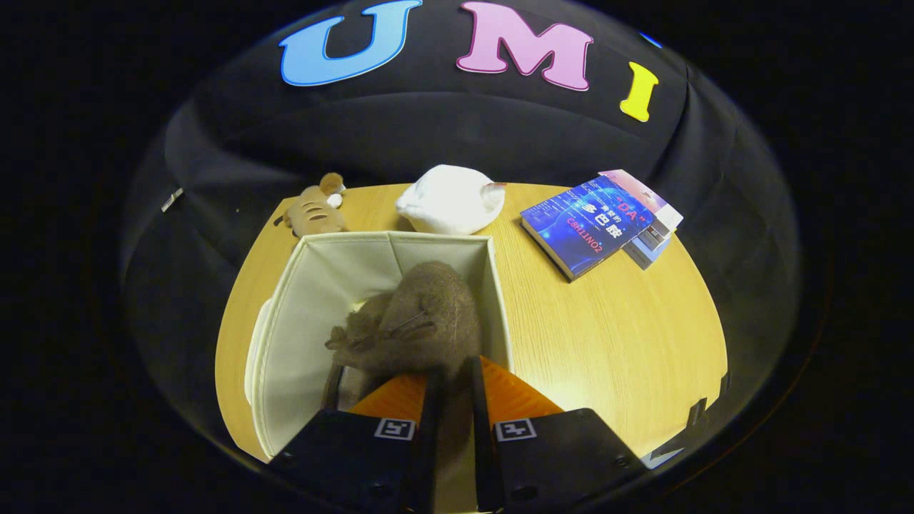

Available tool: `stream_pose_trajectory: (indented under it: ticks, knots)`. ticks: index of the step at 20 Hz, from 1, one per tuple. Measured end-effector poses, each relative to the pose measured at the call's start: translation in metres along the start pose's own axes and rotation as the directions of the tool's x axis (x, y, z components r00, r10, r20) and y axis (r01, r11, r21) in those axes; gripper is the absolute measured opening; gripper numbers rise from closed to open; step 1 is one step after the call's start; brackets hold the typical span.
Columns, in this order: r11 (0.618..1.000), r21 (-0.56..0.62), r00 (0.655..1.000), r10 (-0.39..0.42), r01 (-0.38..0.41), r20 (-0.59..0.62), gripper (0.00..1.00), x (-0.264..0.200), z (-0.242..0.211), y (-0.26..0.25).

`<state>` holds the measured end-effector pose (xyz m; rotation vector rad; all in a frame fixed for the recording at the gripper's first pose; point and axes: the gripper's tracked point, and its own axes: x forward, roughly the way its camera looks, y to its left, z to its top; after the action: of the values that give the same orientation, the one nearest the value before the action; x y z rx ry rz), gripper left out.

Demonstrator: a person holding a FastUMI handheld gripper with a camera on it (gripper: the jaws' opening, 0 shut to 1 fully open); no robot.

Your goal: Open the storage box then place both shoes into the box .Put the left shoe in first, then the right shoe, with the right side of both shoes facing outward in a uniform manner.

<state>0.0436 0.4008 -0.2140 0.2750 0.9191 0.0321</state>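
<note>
Left of storage box (300, 314): plush toy (314, 208). Inside box: brown furry shoe (421, 321), pinched narrowly by gripper (452, 375), probably at its heel. Right of box: books (593, 223). Step: lowering shoe in; next needs release, right side outward.

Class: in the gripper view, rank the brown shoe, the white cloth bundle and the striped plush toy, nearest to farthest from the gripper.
1. Brown shoe: held between the gripper's fingers, inside the box.
2. White cloth bundle: on the table just beyond the box's far wall.
3. Striped plush toy: beyond the box's far left corner, slightly farther.
</note>
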Motion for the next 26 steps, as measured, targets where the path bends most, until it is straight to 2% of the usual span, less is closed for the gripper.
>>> stream_pose_trajectory:
  ticks: [1, 3, 5, 7, 8, 13, 17, 19, 22, 26]
  knots:
    - [1.0, -0.003, 1.0, 0.008, -0.008, 0.015, 0.36, -0.004, 0.004, 0.004]
    - [1.0, -0.011, 0.999, 0.022, -0.022, 0.024, 0.63, -0.007, 0.003, 0.013]
    - [0.999, -0.02, 0.999, 0.04, -0.04, 0.025, 0.8, -0.005, 0.002, 0.017]
    - [0.998, -0.031, 0.998, 0.052, -0.051, 0.038, 0.92, -0.008, 0.003, 0.02]
    - [0.998, -0.04, 0.998, 0.047, -0.046, 0.046, 0.95, -0.009, 0.004, 0.02]
    - [0.996, -0.072, 0.995, 0.052, -0.045, 0.089, 0.98, -0.021, 0.007, 0.017]
    - [0.988, -0.142, 0.972, 0.087, -0.056, 0.218, 0.98, -0.045, 0.035, -0.001]
    - [0.989, -0.124, 0.96, 0.111, -0.081, 0.259, 0.98, -0.065, 0.044, -0.012]
    - [0.991, -0.081, 0.935, 0.127, -0.106, 0.33, 0.98, -0.082, 0.066, -0.046]
    - [0.99, -0.113, 0.906, 0.121, -0.081, 0.405, 0.98, -0.1, 0.08, -0.105]
